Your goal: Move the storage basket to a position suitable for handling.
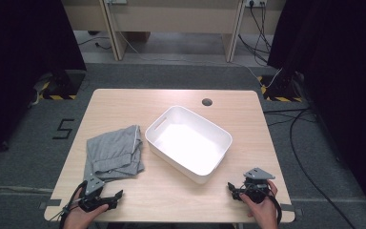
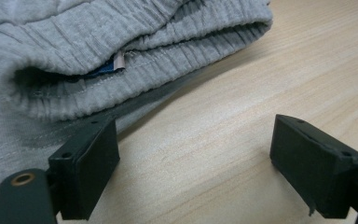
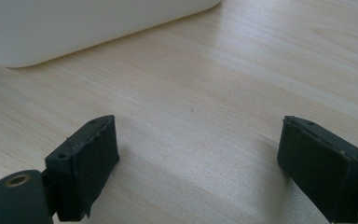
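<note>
Lying folded on the left half of a pale wooden table (image 1: 124,102), a grey garment (image 1: 114,152) with a ribbed waistband sits just beside the white plastic bin (image 1: 188,143) at the table's centre, its near edge turned toward the person's side. Its long axis runs from the near edge away across the table, slightly tilted, and the folded waistband (image 2: 135,60) with a small label tucked inside faces the left gripper (image 1: 106,200), which is by far the nearer of the two. That gripper rests low at the table's near edge, directly in front of the cloth, jaws spread wide and holding nothing; in the left gripper view one jaw stands close against the fabric's hem, though contact cannot be confirmed. The right gripper (image 1: 244,190) waits well apart at the near right corner, beside the bin's corner (image 3: 74,28), jaws likewise wide apart over bare wood. The bin stands empty, so the garment probably goes there next.
</note>
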A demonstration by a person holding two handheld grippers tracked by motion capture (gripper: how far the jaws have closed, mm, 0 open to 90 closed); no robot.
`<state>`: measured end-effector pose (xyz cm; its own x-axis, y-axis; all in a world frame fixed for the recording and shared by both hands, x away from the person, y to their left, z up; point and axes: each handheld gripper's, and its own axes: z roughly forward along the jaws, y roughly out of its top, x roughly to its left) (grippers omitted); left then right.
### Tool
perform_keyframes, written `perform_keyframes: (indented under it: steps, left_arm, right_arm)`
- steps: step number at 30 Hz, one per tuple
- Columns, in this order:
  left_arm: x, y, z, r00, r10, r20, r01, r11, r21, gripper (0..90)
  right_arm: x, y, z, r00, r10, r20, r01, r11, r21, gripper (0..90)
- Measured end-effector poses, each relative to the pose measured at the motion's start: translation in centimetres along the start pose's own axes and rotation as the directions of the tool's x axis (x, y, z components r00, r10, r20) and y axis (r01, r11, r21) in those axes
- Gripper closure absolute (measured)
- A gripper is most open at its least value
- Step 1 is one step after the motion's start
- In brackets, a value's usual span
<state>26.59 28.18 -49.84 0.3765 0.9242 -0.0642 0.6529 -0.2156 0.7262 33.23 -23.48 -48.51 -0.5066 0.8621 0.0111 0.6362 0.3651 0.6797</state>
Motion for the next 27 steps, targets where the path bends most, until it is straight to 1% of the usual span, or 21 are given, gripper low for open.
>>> perform_keyframes:
  steps: [4,5,7,9,12,14,16,17,18,23,24,27]
  left_arm:
    - [0.0,0.1,-0.1,1.0000,-0.005,0.007,0.005,1.0000,0.008,15.1]
    - [0.0,0.1,-0.1,0.9999,-0.007,0.009,0.007,0.9999,0.009,15.1]
    - [0.1,0.2,-0.1,0.9991,-0.034,0.026,0.034,0.9994,0.001,15.2]
    - [0.2,0.3,-0.2,0.9981,-0.047,0.040,0.047,0.9989,0.002,16.5]
    - [0.1,0.6,-0.2,0.9971,-0.055,0.053,0.055,0.9984,-0.011,17.1]
    - [0.1,1.0,-0.2,0.9961,-0.059,0.065,0.061,0.9979,-0.022,17.2]
    - [0.0,1.6,-0.3,0.9960,-0.054,0.072,0.056,0.9978,-0.034,17.2]
    - [0.0,1.8,-0.3,0.9960,-0.053,0.072,0.056,0.9978,-0.037,17.3]
    - [-0.1,2.0,-0.3,0.9958,-0.053,0.075,0.057,0.9973,-0.047,17.3]
    - [-0.4,3.1,-0.4,0.9948,-0.045,0.092,0.051,0.9967,-0.064,17.3]
    - [-0.5,3.3,-0.3,0.9945,-0.043,0.096,0.049,0.9966,-0.066,17.3]
    - [-0.8,4.0,-0.1,0.9940,-0.034,0.104,0.041,0.9970,-0.066,17.3]
  right_arm:
    - [0.0,0.0,0.0,1.0000,0.004,0.000,-0.004,1.000,0.000,13.3]
    - [-0.1,0.0,0.0,1.0000,-0.001,-0.001,0.001,1.000,-0.003,13.8]
    - [-0.1,0.0,0.0,1.0000,-0.004,-0.003,0.004,1.000,-0.006,14.8]
    - [0.0,0.0,-0.1,0.9998,0.015,-0.015,-0.015,1.000,-0.011,15.7]
    - [0.1,0.1,-0.2,0.9995,0.015,-0.029,-0.016,1.000,-0.013,16.3]
    - [0.4,0.3,-0.4,0.9988,0.030,-0.039,-0.030,0.999,-0.012,16.1]
    - [0.7,0.6,-0.6,0.9979,0.027,-0.059,-0.029,0.999,-0.027,16.3]
    - [0.9,0.8,-0.7,0.9983,0.013,-0.057,-0.015,0.999,-0.037,16.3]
    - [1.1,0.9,-0.9,0.9981,0.014,-0.060,-0.016,0.999,-0.037,16.3]
    - [2.0,1.6,-1.4,0.9969,0.026,-0.074,-0.030,0.998,-0.055,17.7]
    - [2.0,1.7,-1.5,0.9972,0.017,-0.074,-0.021,0.998,-0.061,17.8]
    - [2.3,2.0,-1.8,0.9964,0.036,-0.077,-0.041,0.997,-0.068,18.8]
